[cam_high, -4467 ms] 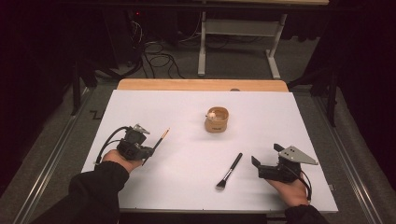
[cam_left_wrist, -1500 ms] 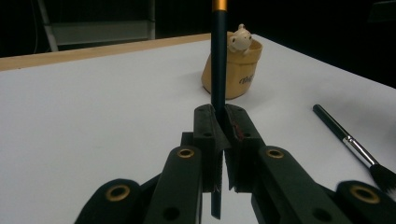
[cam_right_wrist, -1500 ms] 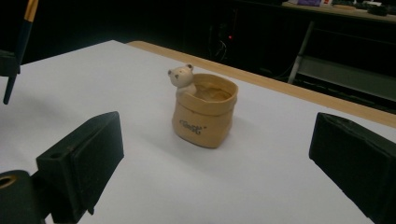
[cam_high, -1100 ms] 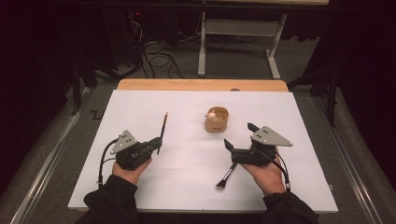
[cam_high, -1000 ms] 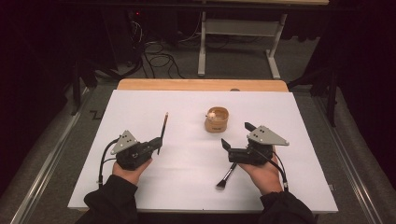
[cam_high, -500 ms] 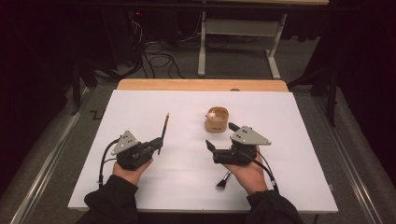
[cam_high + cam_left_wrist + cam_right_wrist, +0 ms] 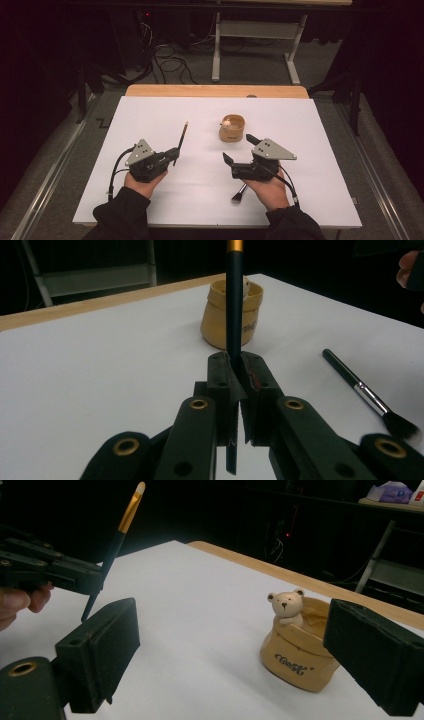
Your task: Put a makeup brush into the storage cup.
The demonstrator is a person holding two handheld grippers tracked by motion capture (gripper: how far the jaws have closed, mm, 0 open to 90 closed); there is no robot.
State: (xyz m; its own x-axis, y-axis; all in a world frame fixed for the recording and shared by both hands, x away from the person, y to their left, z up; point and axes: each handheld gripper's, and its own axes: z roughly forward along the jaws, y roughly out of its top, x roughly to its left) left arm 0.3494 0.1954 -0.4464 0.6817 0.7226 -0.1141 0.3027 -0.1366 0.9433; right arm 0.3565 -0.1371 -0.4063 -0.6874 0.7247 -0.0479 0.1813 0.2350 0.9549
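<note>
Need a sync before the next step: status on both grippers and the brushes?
Left gripper shut on thin brush. Right gripper open, empty, above the makeup brush. Bear pot unobstructed.

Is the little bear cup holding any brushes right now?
No. One brush is clamped in the left gripper, the other brush lies on the table, both outside the cup.

- The table [image 7: 150, 200] has a matt white, paper-like sheet over pale wood.
- The bear pot [image 7: 299, 642] looks like smooth glazed ceramic.
- The slim brush [image 7: 233, 300] has a glossy dark handle.
- The left tongs [image 7: 235, 385] are matt black plastic.
</note>
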